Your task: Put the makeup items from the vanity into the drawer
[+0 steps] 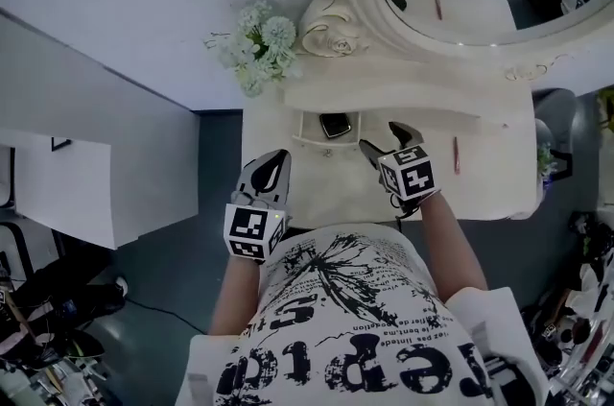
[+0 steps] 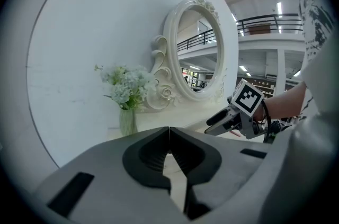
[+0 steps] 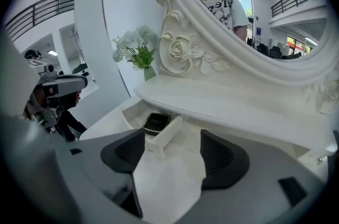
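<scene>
Compact (image 1: 335,124), dark, flat and squarish, lies in the open drawer (image 1: 309,128) of the white vanity (image 1: 480,193), just beyond the right gripper (image 1: 380,137), whose jaws stand wide apart, empty. A slim reddish pencil (image 1: 457,155) lies on the vanity top to that gripper's right, long axis running front to back. The left gripper (image 1: 276,160), at the front left edge, has jaws together on nothing.

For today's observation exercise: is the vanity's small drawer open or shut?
Open: the drawer stands pulled out of the vanity, with a dark compact visible inside it.
</scene>
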Demonstrator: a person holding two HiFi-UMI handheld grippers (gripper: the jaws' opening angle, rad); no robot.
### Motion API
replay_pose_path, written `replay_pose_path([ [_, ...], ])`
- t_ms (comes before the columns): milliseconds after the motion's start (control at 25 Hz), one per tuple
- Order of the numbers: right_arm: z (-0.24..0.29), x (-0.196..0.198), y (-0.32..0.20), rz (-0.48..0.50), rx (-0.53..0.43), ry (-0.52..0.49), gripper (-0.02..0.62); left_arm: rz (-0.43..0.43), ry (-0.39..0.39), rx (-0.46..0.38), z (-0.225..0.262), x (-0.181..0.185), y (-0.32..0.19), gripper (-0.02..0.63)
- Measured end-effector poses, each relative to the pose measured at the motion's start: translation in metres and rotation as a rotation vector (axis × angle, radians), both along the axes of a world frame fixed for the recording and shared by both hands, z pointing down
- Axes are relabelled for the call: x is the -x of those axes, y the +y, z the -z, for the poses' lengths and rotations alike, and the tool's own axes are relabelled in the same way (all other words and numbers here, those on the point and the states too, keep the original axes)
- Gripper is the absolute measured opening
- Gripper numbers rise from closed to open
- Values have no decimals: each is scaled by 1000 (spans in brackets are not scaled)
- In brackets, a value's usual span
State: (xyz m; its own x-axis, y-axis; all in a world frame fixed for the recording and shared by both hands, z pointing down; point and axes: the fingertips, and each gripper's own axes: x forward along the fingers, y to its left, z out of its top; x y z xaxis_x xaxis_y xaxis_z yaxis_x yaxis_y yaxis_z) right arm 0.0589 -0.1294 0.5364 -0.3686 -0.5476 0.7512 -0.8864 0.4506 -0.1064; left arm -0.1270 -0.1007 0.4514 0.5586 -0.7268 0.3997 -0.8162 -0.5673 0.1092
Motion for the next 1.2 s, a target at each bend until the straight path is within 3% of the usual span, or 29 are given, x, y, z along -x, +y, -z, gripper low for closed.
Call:
replay_pose_path([
  [240, -22, -63, 30, -106, 53, 71, 327, -76, 1, 9, -4, -38, 4, 21],
  [560, -61, -112, 58, -160, 150, 107, 327, -113, -9, 57, -17, -76, 14, 21],
  [1000, -96, -122, 42, -163, 206, 63, 322, -118, -12, 68, -26, -110, 13, 21],
  [1080, -97, -124, 40, -154, 202, 98, 295, -113, -10, 65, -24, -114, 13, 21],
  [1120, -98, -125, 39, -150, 199, 119, 245, -112, -11, 65, -24, -115, 14, 21],
  [1200, -98, -127, 39, -141, 197, 139, 230, -109, -14, 68, -25, -115, 16, 21],
])
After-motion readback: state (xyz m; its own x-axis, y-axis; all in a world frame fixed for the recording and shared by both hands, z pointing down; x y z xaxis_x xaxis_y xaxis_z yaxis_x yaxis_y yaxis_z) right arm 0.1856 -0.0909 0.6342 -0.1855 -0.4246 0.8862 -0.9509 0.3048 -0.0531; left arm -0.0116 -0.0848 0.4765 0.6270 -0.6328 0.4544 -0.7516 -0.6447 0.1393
